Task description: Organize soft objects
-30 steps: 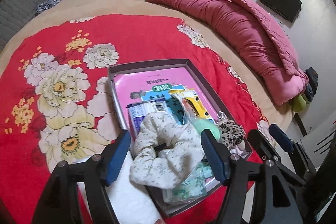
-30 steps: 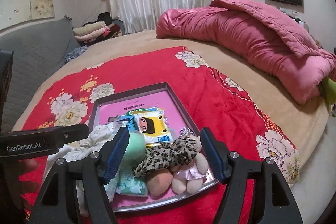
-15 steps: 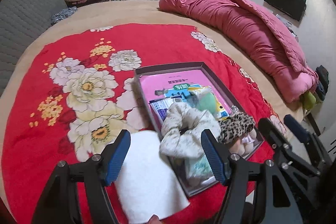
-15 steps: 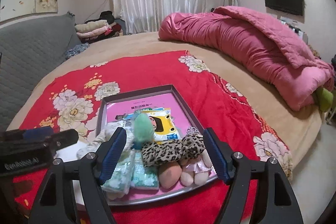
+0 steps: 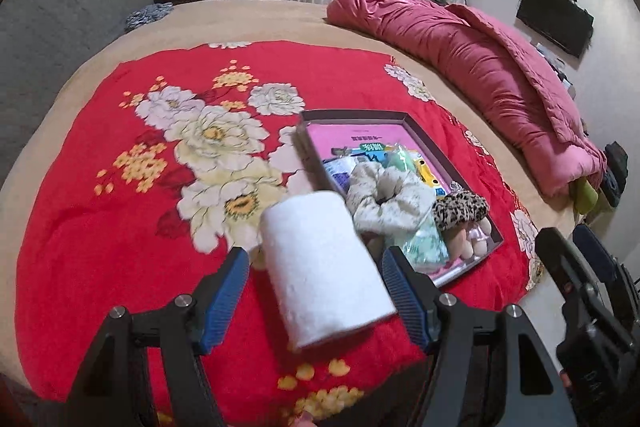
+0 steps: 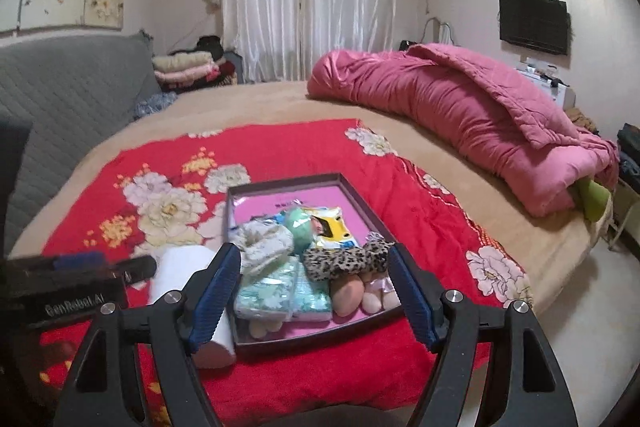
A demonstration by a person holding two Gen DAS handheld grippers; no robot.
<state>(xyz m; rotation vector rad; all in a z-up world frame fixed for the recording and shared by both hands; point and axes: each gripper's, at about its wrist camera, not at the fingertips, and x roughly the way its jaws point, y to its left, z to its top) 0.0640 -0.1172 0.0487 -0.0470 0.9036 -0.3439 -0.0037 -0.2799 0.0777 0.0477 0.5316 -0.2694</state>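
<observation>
A dark tray [image 5: 452, 158] [image 6: 362, 195] lies on the red floral blanket [image 5: 120, 211], piled with soft things: a cream floral scrunchie [image 5: 384, 199] [image 6: 262, 245], a leopard-print scrunchie [image 5: 460, 209] [image 6: 346, 261], a green puff [image 6: 300, 229], tissue packs [image 6: 280, 297], beige sponges [image 6: 348, 297]. A white rolled towel [image 5: 324, 271] [image 6: 182, 267] lies on the blanket just left of the tray. My left gripper [image 5: 316, 299] is open and empty, its fingers either side of the towel, above it. My right gripper [image 6: 314, 293] is open and empty over the tray's near end.
A rolled pink quilt [image 6: 460, 107] lies along the bed's right side. A grey headboard [image 6: 68, 95] stands at left, with folded clothes [image 6: 186, 69] behind. The bed edge [image 6: 560, 267] drops to the floor at right.
Both grippers have drawn back and up from the tray, so it looks smaller and farther. The white towel now sits between my left fingers. Nothing was grasped.
</observation>
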